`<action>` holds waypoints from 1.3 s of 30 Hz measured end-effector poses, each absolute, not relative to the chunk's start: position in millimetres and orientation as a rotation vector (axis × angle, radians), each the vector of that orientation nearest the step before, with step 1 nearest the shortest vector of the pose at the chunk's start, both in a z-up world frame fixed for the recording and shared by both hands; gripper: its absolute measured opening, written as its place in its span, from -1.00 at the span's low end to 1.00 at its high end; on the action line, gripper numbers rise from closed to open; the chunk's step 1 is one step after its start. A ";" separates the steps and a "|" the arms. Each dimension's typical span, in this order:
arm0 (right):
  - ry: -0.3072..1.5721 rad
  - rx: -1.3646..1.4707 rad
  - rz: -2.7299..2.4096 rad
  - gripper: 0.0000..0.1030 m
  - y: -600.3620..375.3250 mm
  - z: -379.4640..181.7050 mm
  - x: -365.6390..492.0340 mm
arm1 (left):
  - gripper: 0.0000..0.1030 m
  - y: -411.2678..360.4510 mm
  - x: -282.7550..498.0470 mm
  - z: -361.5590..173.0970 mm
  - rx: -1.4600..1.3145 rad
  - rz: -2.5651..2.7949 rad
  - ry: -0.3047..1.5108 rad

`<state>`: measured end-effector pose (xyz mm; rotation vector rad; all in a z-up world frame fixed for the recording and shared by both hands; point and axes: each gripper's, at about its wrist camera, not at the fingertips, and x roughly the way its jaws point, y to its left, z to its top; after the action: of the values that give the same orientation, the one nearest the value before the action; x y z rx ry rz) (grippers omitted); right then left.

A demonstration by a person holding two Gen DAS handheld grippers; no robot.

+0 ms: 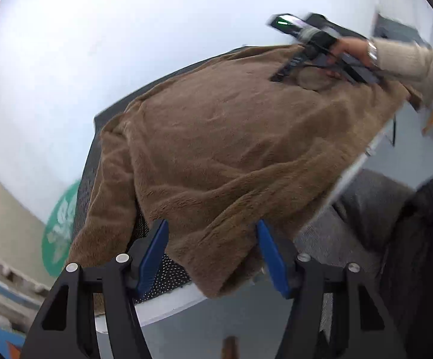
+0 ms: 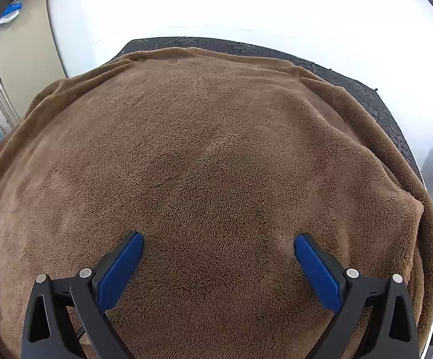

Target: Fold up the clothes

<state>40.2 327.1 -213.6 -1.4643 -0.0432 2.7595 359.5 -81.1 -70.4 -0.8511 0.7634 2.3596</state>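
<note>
Brown fleece (image 2: 210,155) covers mat; white table (image 2: 246,3) beyond bare.

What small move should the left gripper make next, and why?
Probably close the left gripper on the hanging corner of the brown garment: the corner already lies between its open blue pads, while the right gripper rests open on the cloth.

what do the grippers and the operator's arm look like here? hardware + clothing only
Both alike: left gripper and right gripper have black angular frames with triangular cutouts, silver round bolt heads, and blue flat finger pads. In the left wrist view the right gripper's body shows a green light. The sleeve is cream ribbed knit, with a metal wristwatch.
</note>
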 end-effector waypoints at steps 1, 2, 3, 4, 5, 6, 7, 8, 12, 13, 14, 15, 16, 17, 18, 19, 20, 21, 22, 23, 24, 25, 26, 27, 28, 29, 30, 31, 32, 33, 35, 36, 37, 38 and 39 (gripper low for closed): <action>-0.043 -1.464 2.760 0.99 327.1 -213.5 40.2 | 0.30 -78.5 364.8 -72.6 -0.838 2.352 0.822; -0.043 -1.464 2.759 0.99 327.0 -213.4 40.4 | 0.31 -76.6 367.7 -74.7 -0.833 2.355 0.873; -0.043 -1.464 2.759 0.99 326.9 -213.2 40.5 | 0.31 -75.2 368.8 -78.1 -0.835 2.365 0.925; -0.043 -1.464 2.759 0.99 326.8 -213.0 40.6 | 0.31 -74.3 369.2 -81.1 -0.837 2.370 0.949; -0.043 -1.464 2.759 0.99 326.6 -212.8 40.7 | 0.31 -73.4 369.5 -84.1 -0.839 2.374 0.972; -0.042 -1.464 2.759 0.99 326.7 -212.7 40.8 | 0.31 -73.4 369.4 -84.1 -0.829 2.402 0.984; -0.042 -1.464 2.759 0.99 326.8 -212.6 40.8 | 0.31 -73.6 369.3 -83.9 -0.817 2.433 0.995; -0.042 -1.464 2.759 0.99 326.8 -212.6 40.8 | 0.31 -73.4 369.8 -82.1 -0.795 2.465 1.013; -0.042 -1.464 2.759 0.99 327.0 -212.7 40.6 | 0.31 -68.8 376.4 -75.7 -0.666 2.578 1.125; -0.042 -1.464 2.759 0.99 327.1 -212.8 40.6 | 0.31 -67.1 377.9 -74.8 -0.641 2.591 1.158; -0.042 -1.464 2.759 0.99 327.3 -213.0 40.5 | 0.31 -64.5 379.6 -74.7 -0.608 2.608 1.194; -0.042 -1.464 2.759 0.99 327.3 -213.0 40.4 | 0.31 -61.8 381.4 -74.6 -0.574 2.624 1.229; -0.042 -1.464 2.759 0.99 327.3 -213.0 40.4 | 0.31 -59.3 381.5 -73.3 -0.558 2.633 1.229; -0.042 -1.464 2.759 0.99 327.3 -213.0 40.4 | 0.31 -56.8 379.5 -71.6 -0.560 2.638 1.206; -0.042 -1.464 2.759 0.99 327.3 -213.0 40.3 | 0.31 -54.4 377.4 -69.8 -0.562 2.642 1.182; -0.042 -1.464 2.759 0.99 327.3 -213.0 40.3 | 0.31 -52.0 375.2 -68.1 -0.564 2.646 1.158; -0.042 -1.464 2.759 0.99 327.4 -213.0 40.3 | 0.31 -50.9 371.9 -65.2 -0.562 2.657 1.136; -0.041 -1.464 2.759 0.99 327.4 -213.0 40.4 | 0.31 -49.9 368.4 -62.2 -0.560 2.668 1.115; -0.040 -1.463 2.759 0.99 327.1 -212.5 40.5 | 0.31 -49.8 363.9 -58.3 -0.558 2.684 1.091; -0.040 -1.459 2.757 0.99 326.5 -210.9 41.8 | 0.31 -50.6 357.8 -51.7 -0.553 2.711 1.052; -0.049 -1.440 2.754 0.98 325.1 -207.9 46.0 | 0.32 -51.3 354.0 -46.6 -0.552 2.730 1.018; -0.095 -1.377 2.771 0.98 318.9 -198.7 57.9 | 0.32 -53.0 349.7 -40.3 -0.557 2.746 0.975; -0.141 -1.313 2.785 0.98 312.6 -189.6 69.8 | 0.33 -54.4 346.3 -34.5 -0.561 2.758 0.923; -0.192 -1.244 2.805 0.98 305.1 -179.2 83.5 | 0.35 -55.7 343.1 -28.7 -0.565 2.769 0.871; -0.281 -1.153 2.863 0.98 290.2 -163.1 107.2 | 0.37 -58.4 340.1 -24.6 -0.564 2.776 0.837; -0.357 -1.071 2.908 0.98 276.8 -151.7 129.4 | 0.41 -59.7 338.2 -20.9 -0.556 2.783 0.820; -0.432 -0.987 2.948 0.98 263.2 -140.9 152.0 | 0.42 -59.9 337.5 -17.9 -0.544 2.787 0.817; -0.493 -0.907 2.984 0.98 248.4 -133.5 177.7 | 0.42 -59.3 337.1 -16.2 -0.536 2.790 0.816; -0.552 -0.831 3.016 0.98 233.7 -127.2 202.8 | 0.42 -58.6 336.8 -14.6 -0.528 2.793 0.816; -0.599 -0.795 3.046 0.98 219.2 -127.7 224.9 | 0.43 -58.0 337.1 -14.1 -0.523 2.796 0.813; -0.690 -0.754 3.096 0.98 193.2 -133.0 259.8 | 0.43 -56.8 338.0 -13.1 -0.514 2.802 0.808; -0.732 -0.762 3.121 0.98 180.4 -140.3 273.5 | 0.43 -56.2 338.4 -12.7 -0.509 2.805 0.806; -0.774 -0.789 3.135 0.98 169.6 -148.6 281.7 | 0.43 -55.7 338.8 -12.2 -0.504 2.808 0.804; -0.834 -0.810 3.131 0.98 160.1 -157.6 287.3 | 0.43 -56.3 339.3 -10.5 -0.498 2.814 0.798; -0.896 -0.826 3.115 0.98 151.4 -166.5 292.0 | 0.43 -57.1 339.9 -8.7 -0.492 2.820 0.791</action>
<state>292.0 151.4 -166.5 -0.8256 -0.8958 3.1151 339.9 -57.1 -8.7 -0.4925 0.7913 2.8204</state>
